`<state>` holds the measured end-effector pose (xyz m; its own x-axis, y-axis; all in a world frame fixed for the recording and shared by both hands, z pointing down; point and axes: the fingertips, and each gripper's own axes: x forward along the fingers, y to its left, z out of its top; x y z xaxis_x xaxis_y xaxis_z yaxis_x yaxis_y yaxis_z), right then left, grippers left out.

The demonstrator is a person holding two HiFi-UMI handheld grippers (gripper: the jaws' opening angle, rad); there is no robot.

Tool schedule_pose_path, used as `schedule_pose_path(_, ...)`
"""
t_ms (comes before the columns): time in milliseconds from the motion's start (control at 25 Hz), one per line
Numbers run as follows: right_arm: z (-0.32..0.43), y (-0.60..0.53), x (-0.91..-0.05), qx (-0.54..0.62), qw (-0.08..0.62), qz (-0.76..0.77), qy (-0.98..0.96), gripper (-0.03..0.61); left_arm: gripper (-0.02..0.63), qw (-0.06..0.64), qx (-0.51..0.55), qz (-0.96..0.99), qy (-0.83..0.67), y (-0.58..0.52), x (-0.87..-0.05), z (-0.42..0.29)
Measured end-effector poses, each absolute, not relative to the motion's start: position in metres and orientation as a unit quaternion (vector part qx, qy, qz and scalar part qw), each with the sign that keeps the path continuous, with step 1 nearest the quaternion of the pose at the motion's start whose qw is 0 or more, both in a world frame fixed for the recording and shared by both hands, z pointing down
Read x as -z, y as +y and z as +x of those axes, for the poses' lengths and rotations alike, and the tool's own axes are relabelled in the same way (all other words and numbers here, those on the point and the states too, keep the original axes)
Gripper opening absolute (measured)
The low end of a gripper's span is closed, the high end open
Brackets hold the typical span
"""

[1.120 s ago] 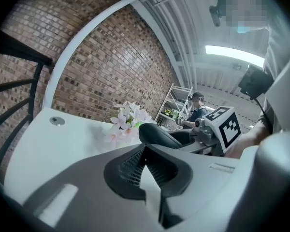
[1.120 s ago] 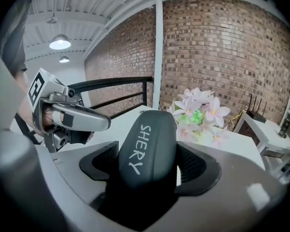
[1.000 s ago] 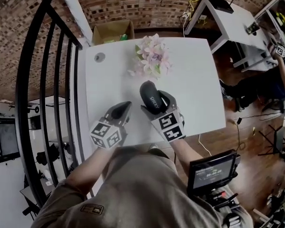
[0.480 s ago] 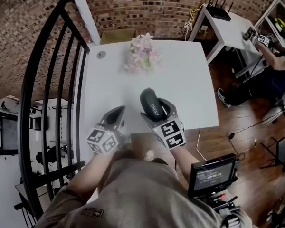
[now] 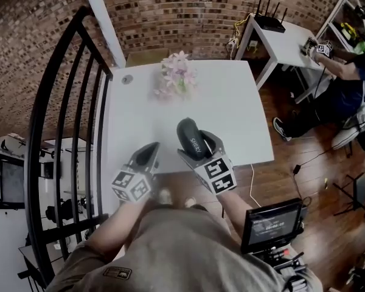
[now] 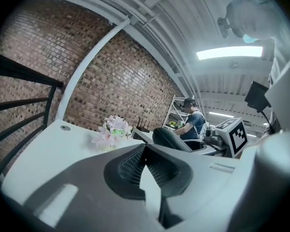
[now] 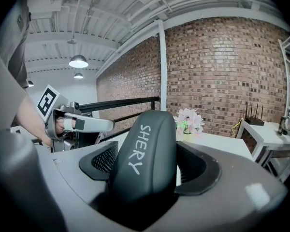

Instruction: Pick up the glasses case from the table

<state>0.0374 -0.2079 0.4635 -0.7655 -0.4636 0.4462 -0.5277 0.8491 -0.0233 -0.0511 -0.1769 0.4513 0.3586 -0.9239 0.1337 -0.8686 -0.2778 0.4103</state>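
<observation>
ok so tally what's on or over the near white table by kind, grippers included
glasses case: 1, dark, clamped in the jaws of the right gripper
flower bunch: 1, pink
small round disc: 1, near the far left corner of the table
grippers: 2, the right gripper and the left gripper, left jaws together on nothing
total: 5

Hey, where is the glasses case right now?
In the head view, the glasses case is near centre, clamped in the right tongs over the near part of the white table, with the pink flowers beyond it.
</observation>
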Motion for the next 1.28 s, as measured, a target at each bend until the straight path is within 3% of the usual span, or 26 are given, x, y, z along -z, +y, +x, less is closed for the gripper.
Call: schedule_pose_path(1280,0.004,-0.230,-0.451,-0.056,0.216,0.288,-0.931,0.383,0.000,0.203,0.063,0.816,-0.538,-0.201,-0.442,-0.083)
